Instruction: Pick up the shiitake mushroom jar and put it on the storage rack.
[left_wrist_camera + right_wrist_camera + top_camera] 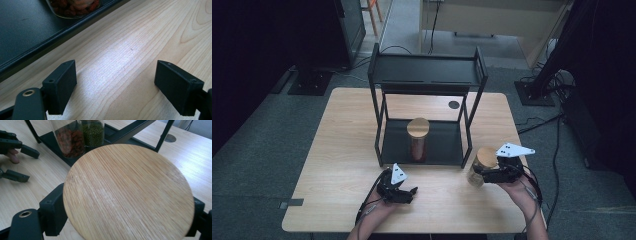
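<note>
Your right gripper (490,171) is clamped on a glass jar with a bamboo lid (478,166); in the right gripper view the round lid (128,192) sits squarely between the two jaws, which press in just below its rim from either side. The jar is at the front right corner of the black two-tier rack (427,75), just outside its right front leg. Your left gripper (413,192) rests low over the table (337,165) with its jaws wide apart and nothing between them, a little in front of the rack's lower shelf (27,37).

The likely step is carrying this jar onto the lower shelf, beside the jar of red dried fruit (418,140) already standing there; a jar of green beans (93,133) stands close behind that one. Keep the jar upright and your grip steady, since the glass could slip under the lid. Swing left around the leg before going in, stay under the upper shelf, and aim for the open floor to the right of the red jar. Hold your left gripper where it is, clear of the path.
</note>
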`<state>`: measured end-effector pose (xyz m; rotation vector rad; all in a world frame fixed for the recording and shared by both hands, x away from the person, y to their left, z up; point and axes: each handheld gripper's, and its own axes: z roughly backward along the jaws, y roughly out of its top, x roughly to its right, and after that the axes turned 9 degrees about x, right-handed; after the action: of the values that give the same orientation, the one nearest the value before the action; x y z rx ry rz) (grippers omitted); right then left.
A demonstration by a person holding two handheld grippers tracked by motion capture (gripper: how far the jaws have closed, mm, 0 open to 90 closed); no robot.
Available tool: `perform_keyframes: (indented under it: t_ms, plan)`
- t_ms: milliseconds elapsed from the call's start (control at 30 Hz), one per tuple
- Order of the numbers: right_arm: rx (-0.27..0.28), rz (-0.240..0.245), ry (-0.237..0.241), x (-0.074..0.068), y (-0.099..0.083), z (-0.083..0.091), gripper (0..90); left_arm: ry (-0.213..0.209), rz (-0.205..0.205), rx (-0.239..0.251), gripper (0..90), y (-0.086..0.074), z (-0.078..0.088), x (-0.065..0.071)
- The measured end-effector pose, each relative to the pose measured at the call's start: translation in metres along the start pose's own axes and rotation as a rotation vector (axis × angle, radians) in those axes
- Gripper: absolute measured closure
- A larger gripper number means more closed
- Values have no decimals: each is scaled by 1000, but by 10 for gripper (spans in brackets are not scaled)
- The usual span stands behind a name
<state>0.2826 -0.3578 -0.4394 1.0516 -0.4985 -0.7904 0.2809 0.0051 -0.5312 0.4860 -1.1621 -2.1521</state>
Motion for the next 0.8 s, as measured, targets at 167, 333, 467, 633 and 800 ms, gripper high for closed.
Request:
perform_keyframes:
  t_ms: [167,333,467,633,800]
  plan:
    - [6,-5,-6,0,-1,-1,177,0,0,0,183,0,0,0]
    - [15,-21,-14,1,-1,-1,239,0,0,0,183,0,0,0]
    - [22,-15,-27,0,0,0,245,0,0,0,183,0,0,0]
    - [44,-19,-32,-1,-3,0,247,3,2,1,183,0,0,0]
    - [60,-19,-35,0,-5,1,248,5,4,1,184,0,0,0]
